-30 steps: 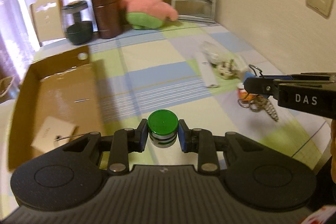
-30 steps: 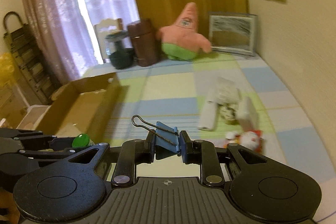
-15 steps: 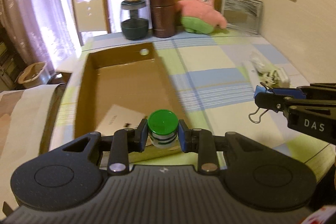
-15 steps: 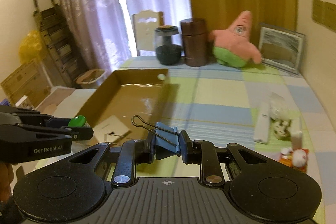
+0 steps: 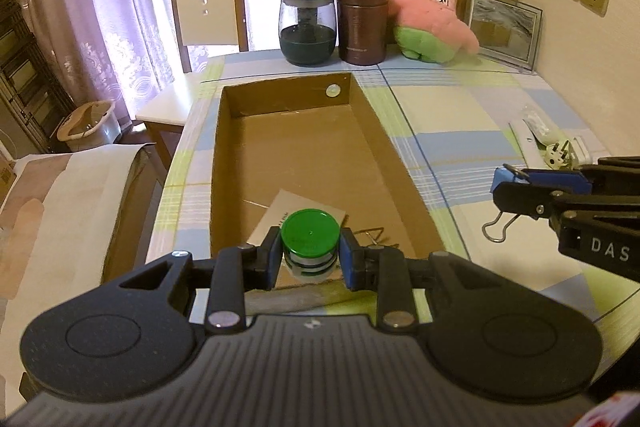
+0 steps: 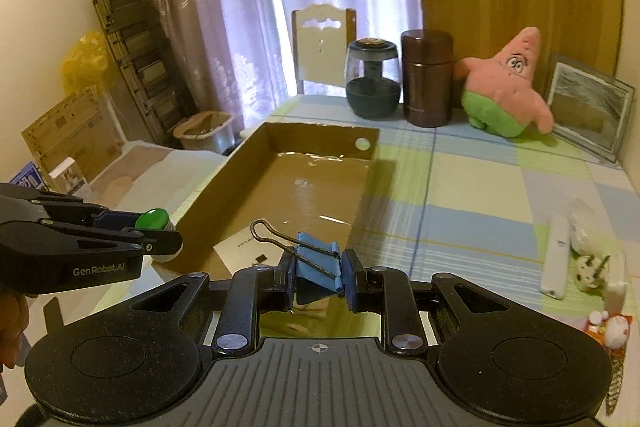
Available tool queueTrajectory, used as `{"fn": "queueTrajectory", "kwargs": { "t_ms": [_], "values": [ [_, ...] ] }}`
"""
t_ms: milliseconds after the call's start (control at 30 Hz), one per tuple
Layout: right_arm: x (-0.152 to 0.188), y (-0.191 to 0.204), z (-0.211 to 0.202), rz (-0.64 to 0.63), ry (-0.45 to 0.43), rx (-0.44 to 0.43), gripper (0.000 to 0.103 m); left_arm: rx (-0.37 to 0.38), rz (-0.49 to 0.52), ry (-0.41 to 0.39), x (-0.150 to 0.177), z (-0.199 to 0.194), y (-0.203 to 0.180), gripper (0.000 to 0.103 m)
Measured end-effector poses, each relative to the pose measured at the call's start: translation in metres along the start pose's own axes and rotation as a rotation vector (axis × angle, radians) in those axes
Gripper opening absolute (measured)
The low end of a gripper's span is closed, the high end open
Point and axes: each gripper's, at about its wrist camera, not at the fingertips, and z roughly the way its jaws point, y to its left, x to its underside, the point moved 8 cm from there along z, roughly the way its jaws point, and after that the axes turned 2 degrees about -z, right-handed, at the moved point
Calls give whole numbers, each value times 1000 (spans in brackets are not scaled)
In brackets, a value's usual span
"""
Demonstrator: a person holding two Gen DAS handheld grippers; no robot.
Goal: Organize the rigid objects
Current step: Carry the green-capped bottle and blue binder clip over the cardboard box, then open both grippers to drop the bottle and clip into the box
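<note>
My left gripper (image 5: pixel 309 255) is shut on a small bottle with a green cap (image 5: pixel 309 233) and holds it over the near end of the open cardboard box (image 5: pixel 384 143). The bottle also shows at the left of the right wrist view (image 6: pixel 153 218). My right gripper (image 6: pixel 319 277) is shut on a blue binder clip (image 6: pixel 318 261), just right of the box's near end (image 6: pixel 320 135). The clip also shows in the left wrist view (image 5: pixel 505 183). A white card (image 5: pixel 280 211) lies on the box floor.
At the table's far end stand a dark glass jar (image 5: pixel 307 25), a brown canister (image 5: pixel 363 19), a pink star plush (image 5: pixel 434 17) and a framed picture (image 5: pixel 504 27). A white bar (image 6: pixel 556 255), a plug (image 6: pixel 588 265) and small trinkets (image 6: pixel 608 327) lie at the right. A chair (image 5: pixel 208 13) stands behind.
Both grippers have swung left, from the items at the right of the table to the cardboard box, each still holding its object. The bottle now hangs over the box's near end.
</note>
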Motion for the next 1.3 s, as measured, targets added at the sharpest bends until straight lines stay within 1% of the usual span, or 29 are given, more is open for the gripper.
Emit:
{"fn": "queueTrajectory", "kwargs": {
  "t_ms": [333,600,767,967,1267,1300],
  "values": [
    [-23,5,49,-11,47,-17,20,16,9,21,-17,36,20,25],
    [-47,-8,98,-15,71,-4,20,26,12,25,-47,79,39,25],
    [-50,-15,124,-10,99,7,20,23,33,38,-61,107,43,25],
    [-48,-19,149,-10,127,10,20,29,61,58,-67,136,43,25],
    [-42,-22,169,-8,150,12,20,32,52,70,-69,164,47,25],
    [-41,-23,170,-6,151,12,20,29,47,65,-70,166,48,28]
  ]
}}
